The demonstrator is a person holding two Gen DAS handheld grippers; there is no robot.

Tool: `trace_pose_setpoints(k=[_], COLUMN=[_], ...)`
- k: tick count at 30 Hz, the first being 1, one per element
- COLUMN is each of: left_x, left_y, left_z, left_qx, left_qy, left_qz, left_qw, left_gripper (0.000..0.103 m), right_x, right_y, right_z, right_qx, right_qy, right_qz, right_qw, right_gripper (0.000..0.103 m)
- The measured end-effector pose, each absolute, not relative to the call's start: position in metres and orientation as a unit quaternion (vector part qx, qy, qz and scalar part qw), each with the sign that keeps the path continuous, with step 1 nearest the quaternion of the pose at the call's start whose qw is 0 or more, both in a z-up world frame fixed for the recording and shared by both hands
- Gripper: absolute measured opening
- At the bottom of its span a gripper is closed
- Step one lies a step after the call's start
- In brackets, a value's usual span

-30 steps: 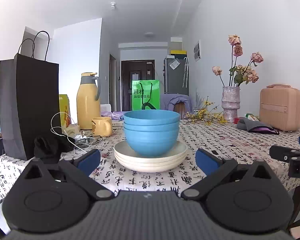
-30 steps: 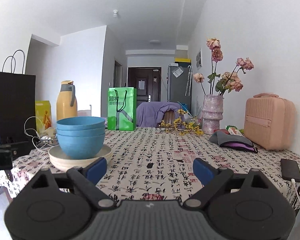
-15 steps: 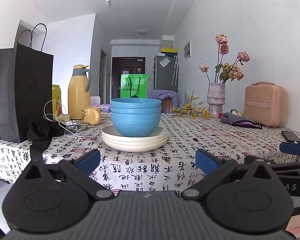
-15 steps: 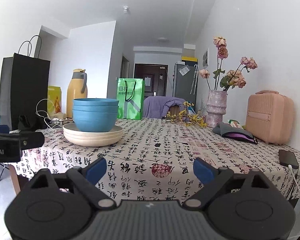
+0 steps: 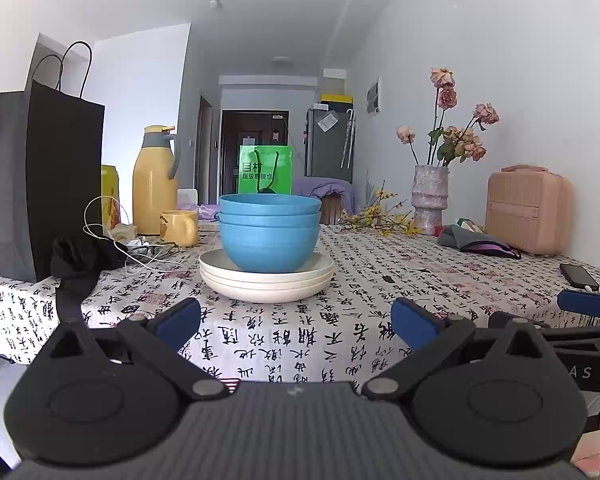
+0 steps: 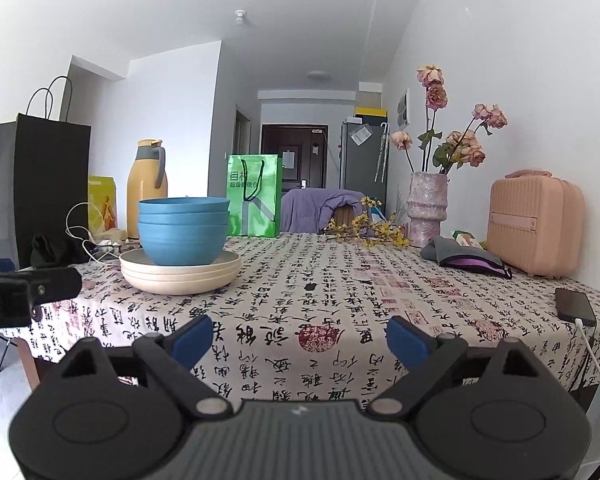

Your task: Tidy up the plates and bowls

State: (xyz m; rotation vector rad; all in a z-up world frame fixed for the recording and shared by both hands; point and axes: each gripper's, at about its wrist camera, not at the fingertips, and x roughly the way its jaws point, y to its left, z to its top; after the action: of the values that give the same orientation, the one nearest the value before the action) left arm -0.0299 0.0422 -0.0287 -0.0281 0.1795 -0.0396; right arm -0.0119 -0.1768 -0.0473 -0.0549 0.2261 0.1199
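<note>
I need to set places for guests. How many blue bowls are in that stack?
3, nested in one stack of blue bowls on the cream plates on the table: bottom, middle and top rims show. A thinner one nested inside could be hidden.

The green paper shopping bag (image 5: 265, 169) carries white Chinese characters, the top line starting with "目" (the smaller line beneath is too blurred to read). The white bench cloth (image 6: 340, 320) is printed all over with black calligraphy and red seal marks. The black left tool body (image 6: 4, 300) shows the letters "R.AI", and the right one (image 5: 580, 360) shows "A S".
</note>
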Motion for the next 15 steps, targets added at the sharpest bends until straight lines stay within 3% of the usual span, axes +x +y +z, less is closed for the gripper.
trace_pose_setpoints(k=[15], left_x=[-0.0294], left_y=[0.0409], left_z=[-0.0289], left_qx=[-0.012], left_qy=[0.090], left_qz=[-0.024], left_qw=[0.996], left_gripper=[0.103], right_x=[-0.0120], right_y=[-0.1759], right_z=[-0.0481], right_qx=[-0.024], right_qy=[0.115], right_qz=[0.068], right_qw=[0.991], right_gripper=[0.094])
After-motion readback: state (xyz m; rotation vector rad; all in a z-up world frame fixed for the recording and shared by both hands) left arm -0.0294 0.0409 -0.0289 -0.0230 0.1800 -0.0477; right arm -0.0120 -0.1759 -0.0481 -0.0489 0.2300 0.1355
